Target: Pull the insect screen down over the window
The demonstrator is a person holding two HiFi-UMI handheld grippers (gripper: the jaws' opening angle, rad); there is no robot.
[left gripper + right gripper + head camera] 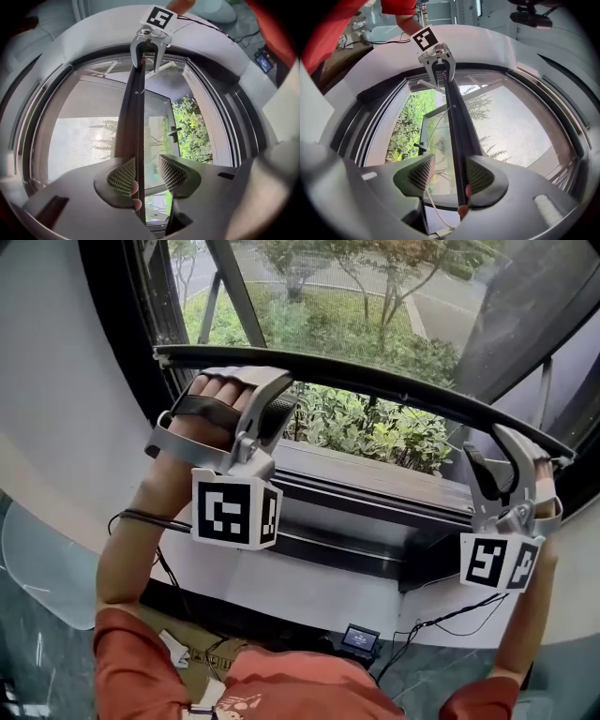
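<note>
The insect screen's dark bottom bar [375, 385] runs across the window, with grey mesh [525, 306] above it. My left gripper [272, 395] sits at the bar's left end. In the left gripper view the bar [135, 117] passes between the jaws of that gripper [146, 171]; it lies against the left pad, and a gap shows at the right pad. My right gripper [495, 451] is at the bar's right end. In the right gripper view the bar [457, 122] rests against the right pad of that gripper [450, 171], and the left pad stands clear. Bare fingers show behind the bar at both grippers.
Below the bar are the dark window sill [375, 484] and green shrubs [375, 427] outside. A window handle [174, 133] shows on the glass sash. A small device with a screen [360, 638] and cables lie on the white ledge near the person.
</note>
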